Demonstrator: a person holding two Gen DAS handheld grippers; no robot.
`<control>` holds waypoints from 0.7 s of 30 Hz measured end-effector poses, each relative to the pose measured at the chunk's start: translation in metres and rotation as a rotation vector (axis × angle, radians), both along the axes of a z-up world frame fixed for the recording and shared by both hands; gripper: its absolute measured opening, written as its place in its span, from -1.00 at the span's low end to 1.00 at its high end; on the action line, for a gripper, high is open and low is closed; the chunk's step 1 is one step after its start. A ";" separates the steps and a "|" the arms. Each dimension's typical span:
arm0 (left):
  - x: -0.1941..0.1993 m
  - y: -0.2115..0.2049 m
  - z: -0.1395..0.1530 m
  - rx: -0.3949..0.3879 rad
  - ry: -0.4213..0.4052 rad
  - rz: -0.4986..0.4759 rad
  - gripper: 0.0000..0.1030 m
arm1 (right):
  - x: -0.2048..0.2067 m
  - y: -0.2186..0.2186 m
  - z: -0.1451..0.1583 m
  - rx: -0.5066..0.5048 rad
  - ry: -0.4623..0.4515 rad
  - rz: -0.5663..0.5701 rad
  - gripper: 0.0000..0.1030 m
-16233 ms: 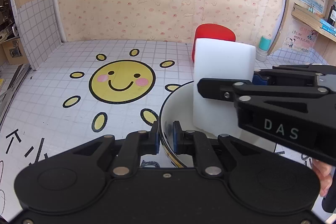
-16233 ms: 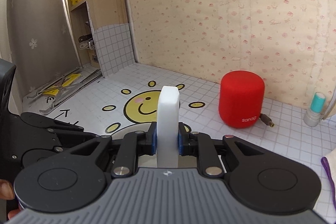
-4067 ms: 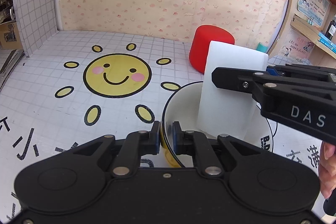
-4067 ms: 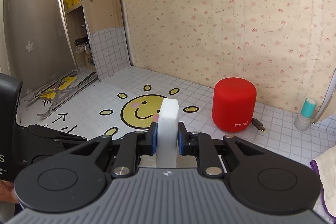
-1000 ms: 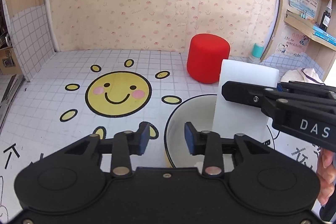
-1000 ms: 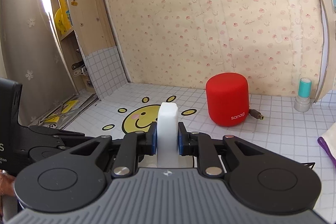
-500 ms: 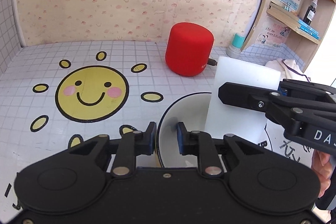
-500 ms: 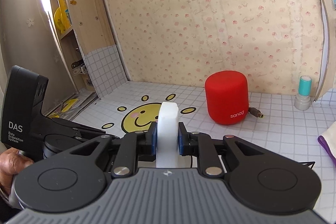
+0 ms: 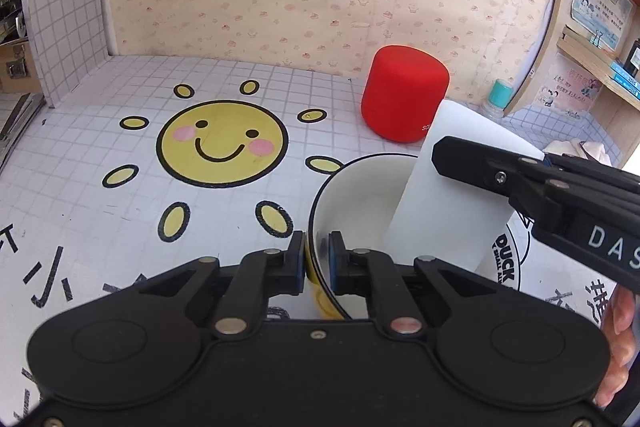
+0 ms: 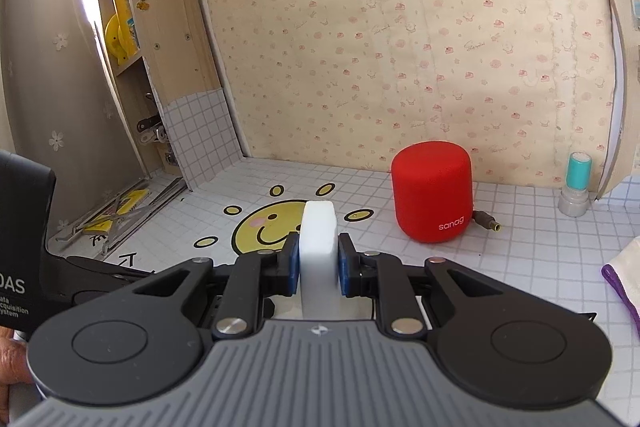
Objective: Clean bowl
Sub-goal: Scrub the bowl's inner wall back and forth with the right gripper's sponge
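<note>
A white bowl with a dark rim and yellow outside sits on the tiled table in the left wrist view. My left gripper is shut on the bowl's near rim, one finger inside and one outside. My right gripper is shut on a white sponge block. In the left wrist view the sponge stands inside the bowl on its right side, held from the right by the right gripper. The bowl's bottom is mostly hidden by the sponge and my fingers.
A red cylindrical speaker stands behind the bowl; it also shows in the right wrist view with a cable plug beside it. A teal-capped bottle stands at the back right. A cloth lies at the right. Wooden shelves flank both sides.
My left gripper was open a second ago, then closed onto the bowl's near rim. The sponge stays in the bowl, held by the right gripper. Both views have shifted slightly.
</note>
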State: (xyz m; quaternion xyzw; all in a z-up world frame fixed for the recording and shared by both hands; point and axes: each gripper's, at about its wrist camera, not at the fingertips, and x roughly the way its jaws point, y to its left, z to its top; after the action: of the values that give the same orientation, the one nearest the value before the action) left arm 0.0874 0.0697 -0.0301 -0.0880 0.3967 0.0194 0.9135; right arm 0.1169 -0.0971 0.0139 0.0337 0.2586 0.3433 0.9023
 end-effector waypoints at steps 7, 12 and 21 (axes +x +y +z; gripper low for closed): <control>0.001 0.000 0.000 -0.007 0.002 0.009 -0.77 | -0.007 0.007 -0.002 -0.089 -0.013 0.046 -0.56; 0.000 -0.001 0.000 -0.008 -0.002 0.010 -0.77 | -0.009 0.009 -0.005 -0.109 -0.005 0.072 -0.57; -0.001 -0.003 -0.001 0.004 -0.008 0.005 -0.77 | -0.001 0.018 -0.004 -0.085 0.009 0.055 -0.60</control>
State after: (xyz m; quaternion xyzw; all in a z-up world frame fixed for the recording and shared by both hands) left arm 0.0868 0.0665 -0.0312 -0.0871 0.3927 0.0221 0.9152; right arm 0.1162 -0.0787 0.0098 -0.0101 0.2777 0.3565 0.8920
